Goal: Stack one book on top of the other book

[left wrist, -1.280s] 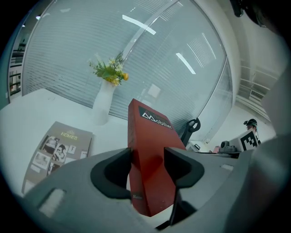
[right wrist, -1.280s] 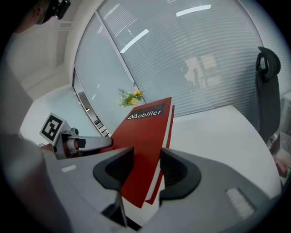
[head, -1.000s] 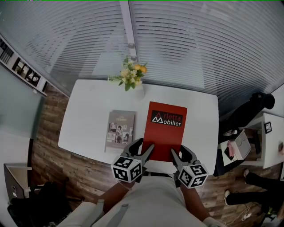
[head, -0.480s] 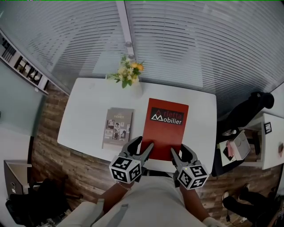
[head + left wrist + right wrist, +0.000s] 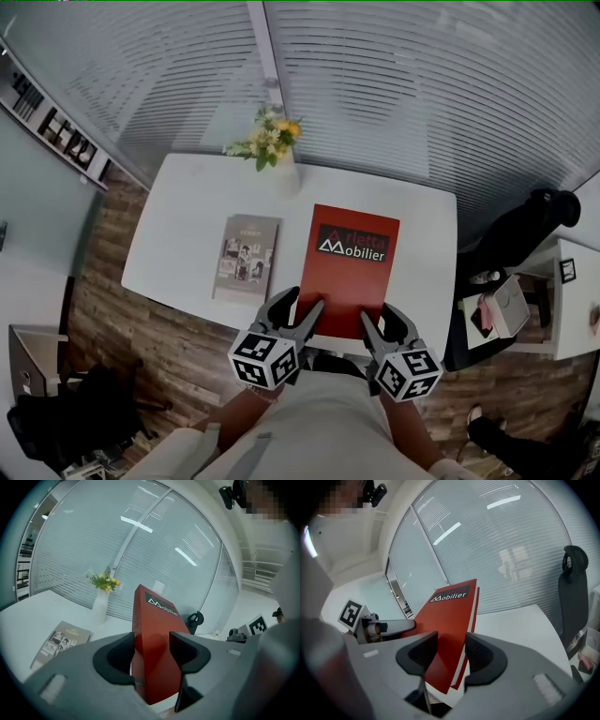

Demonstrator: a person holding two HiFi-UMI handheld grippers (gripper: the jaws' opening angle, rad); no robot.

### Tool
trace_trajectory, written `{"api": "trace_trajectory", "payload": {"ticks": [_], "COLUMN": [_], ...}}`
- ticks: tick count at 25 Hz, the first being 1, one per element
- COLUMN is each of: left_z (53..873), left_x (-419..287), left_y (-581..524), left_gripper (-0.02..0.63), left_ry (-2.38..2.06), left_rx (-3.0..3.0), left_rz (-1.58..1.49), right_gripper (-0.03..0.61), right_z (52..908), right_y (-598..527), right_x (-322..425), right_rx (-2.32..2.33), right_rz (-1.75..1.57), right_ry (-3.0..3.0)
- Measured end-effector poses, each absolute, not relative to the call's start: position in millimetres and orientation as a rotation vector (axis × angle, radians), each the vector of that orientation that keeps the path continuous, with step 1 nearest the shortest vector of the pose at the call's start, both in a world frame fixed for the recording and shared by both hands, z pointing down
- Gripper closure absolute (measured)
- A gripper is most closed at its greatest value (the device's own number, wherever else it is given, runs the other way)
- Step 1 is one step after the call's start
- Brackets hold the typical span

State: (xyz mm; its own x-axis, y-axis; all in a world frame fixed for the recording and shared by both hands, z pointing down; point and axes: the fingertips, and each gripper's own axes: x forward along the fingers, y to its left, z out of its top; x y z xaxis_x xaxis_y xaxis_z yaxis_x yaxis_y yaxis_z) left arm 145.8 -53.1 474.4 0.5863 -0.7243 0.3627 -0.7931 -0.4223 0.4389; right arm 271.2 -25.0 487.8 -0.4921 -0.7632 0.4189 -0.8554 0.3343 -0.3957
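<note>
A large red book (image 5: 352, 272) lies lengthwise on the white table (image 5: 187, 216), its near end over the table's front edge. My left gripper (image 5: 302, 302) is shut on its near left corner, and my right gripper (image 5: 380, 316) is shut on its near right corner. In the left gripper view the red book (image 5: 152, 634) rises tilted between the jaws of the left gripper (image 5: 152, 639). The right gripper view shows the same red book (image 5: 450, 620) clamped in the right gripper (image 5: 451, 639). A smaller grey book (image 5: 246, 257) lies flat to the left, also visible as the grey book (image 5: 61, 639).
A white vase of flowers (image 5: 272, 150) stands at the table's far edge, behind the two books. A black office chair (image 5: 525, 234) and a small side table (image 5: 572, 291) with clutter stand to the right. Glass walls with blinds close the far side.
Both grippers and the red book have kept their place in the view while the grey book and table slid slightly up and left. The jaws look unchanged.
</note>
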Motion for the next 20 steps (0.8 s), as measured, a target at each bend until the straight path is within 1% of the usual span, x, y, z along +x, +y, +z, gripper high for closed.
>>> {"api": "trace_trajectory", "payload": {"ticks": [7, 20], "left_z": [470, 479], "left_x": [131, 61], "left_y": [-50, -70], "left_gripper": [0.379, 0.379], "left_ry": [-1.216, -1.191], "left_rx": [2.254, 2.257], "left_rz": [0.144, 0.148], "right_gripper": [0.402, 0.400], "right_z": [482, 489], "right_y": [-22, -40], "right_x": [257, 187], "right_rx": [1.487, 1.496], "right_rz": [0.849, 0.847], "right_ry": [-2.449, -2.440]}}
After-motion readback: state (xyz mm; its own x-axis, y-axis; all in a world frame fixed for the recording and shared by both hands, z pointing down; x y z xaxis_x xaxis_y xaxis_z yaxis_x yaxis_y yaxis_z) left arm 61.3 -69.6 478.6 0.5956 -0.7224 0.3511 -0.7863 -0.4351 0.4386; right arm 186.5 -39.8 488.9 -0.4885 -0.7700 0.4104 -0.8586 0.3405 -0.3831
